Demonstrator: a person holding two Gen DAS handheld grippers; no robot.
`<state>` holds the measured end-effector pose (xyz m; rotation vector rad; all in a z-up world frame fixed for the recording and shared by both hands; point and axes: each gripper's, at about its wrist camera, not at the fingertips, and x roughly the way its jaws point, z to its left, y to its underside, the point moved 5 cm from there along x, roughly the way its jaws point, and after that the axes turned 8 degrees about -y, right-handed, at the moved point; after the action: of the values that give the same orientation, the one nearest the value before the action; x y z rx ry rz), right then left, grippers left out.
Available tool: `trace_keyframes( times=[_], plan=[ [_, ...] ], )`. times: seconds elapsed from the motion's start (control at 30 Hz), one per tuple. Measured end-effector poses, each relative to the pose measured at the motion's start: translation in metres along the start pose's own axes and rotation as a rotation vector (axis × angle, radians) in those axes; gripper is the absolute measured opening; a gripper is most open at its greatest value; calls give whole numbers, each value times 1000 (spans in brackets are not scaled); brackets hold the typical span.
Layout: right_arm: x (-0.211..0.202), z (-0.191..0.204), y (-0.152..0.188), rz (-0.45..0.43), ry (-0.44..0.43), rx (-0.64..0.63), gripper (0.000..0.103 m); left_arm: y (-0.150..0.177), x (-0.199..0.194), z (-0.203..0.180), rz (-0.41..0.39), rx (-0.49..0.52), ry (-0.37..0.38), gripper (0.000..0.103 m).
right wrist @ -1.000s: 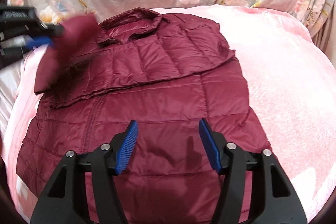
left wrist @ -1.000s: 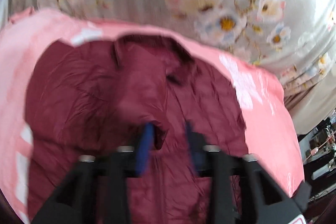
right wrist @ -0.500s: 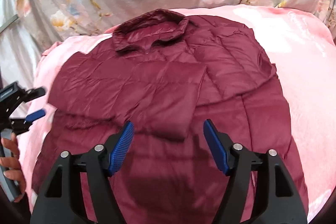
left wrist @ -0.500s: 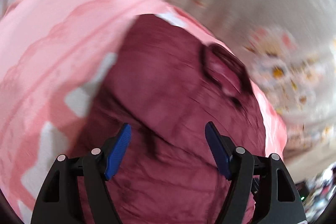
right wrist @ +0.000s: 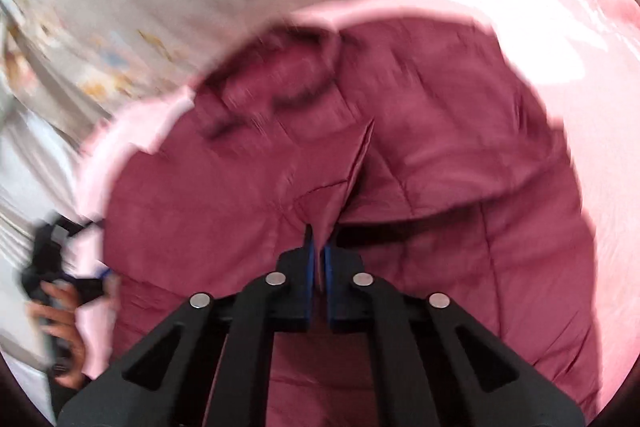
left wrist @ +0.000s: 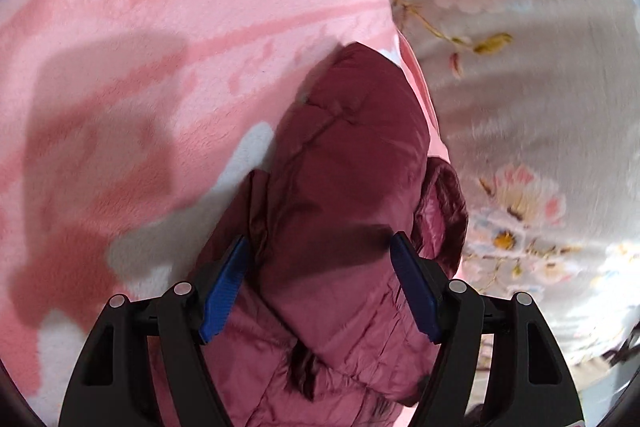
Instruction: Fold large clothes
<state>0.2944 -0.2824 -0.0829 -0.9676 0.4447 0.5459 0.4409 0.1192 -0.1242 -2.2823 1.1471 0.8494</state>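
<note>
The jacket (right wrist: 420, 155) is lying spread on the pink blanket (right wrist: 580, 27), filling the middle of the right wrist view, its collar toward the upper left of the frame. The right gripper (right wrist: 318, 267), which was gaping wide above the fabric half a second ago, is now pinching shut on a raised fold of the jacket at lower centre, and a ridge of cloth is rising from the blue pads (right wrist: 308, 267) up toward mid-frame. The view is smearing with motion blur.

At the left edge of that view the left gripper (right wrist: 86, 283) is sitting low, with the person's hand (right wrist: 60, 331) wrapping its handle; it is lower in the frame than before.

In the left wrist view the left gripper (left wrist: 320, 287) is standing wide open, as it was half a second ago, its pads (left wrist: 222, 287) flanking a narrow bulge of the jacket (left wrist: 344, 195) that is running from bottom centre to mid-frame. Whether they are touching the fabric cannot be told. The blanket (left wrist: 160, 27) is now filling the whole left and top of this frame, and the floral sheet (left wrist: 540, 87) is occupying the right.
</note>
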Motion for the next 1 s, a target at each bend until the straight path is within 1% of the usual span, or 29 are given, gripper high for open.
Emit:
trace_keyframes(
  times=[0.1,0.13,0.17,0.23,0.3,0.33,0.4,0.43,0.47,0.5,0.57,0.67,0.73,0.83,0.97,1.0],
  plan=[
    [-29,13,-38,-89,24,-83,1,-3,1,-3,-15,11,-7,70],
    [-35,15,-48,-105,30,-104,1,-4,3,-6,-15,16,-11,70],
    [-38,15,-53,-115,43,-118,1,-4,6,-8,-13,20,-15,70],
    [-40,11,-63,-119,100,-158,1,-4,13,-12,-7,31,-36,68],
    [-36,2,-65,-107,130,-161,1,-5,18,-14,-13,44,-61,68],
    [-34,-4,-65,-100,139,-157,1,-5,20,-15,-16,55,-82,66],
    [-28,-17,-60,-78,157,-147,1,-6,21,-18,-38,91,-138,54],
    [-24,-24,-56,-64,164,-141,1,-7,22,-19,-51,122,-184,35],
    [-18,-31,-51,-47,174,-137,1,-7,23,-19,-63,148,-223,11],
    [-14,-36,-44,-33,186,-136,1,-7,22,-19,-85,185,-278,3],
    [-1,-48,-30,5,212,-135,1,-7,18,-19,-116,217,-321,2],
    [15,-58,-14,51,227,-124,1,-4,8,-20,-176,280,-382,1],
    [25,-67,-2,76,254,-125,1,-1,6,-20,-190,316,-414,1],
    [35,-77,12,104,253,-101,1,3,11,-16,-192,355,-464,1],
    [40,-80,20,100,269,-118,1,7,17,-12,-197,389,-503,1],
    [41,-80,18,103,272,-121,2,9,18,-14,-208,418,-530,1]
  ],
)
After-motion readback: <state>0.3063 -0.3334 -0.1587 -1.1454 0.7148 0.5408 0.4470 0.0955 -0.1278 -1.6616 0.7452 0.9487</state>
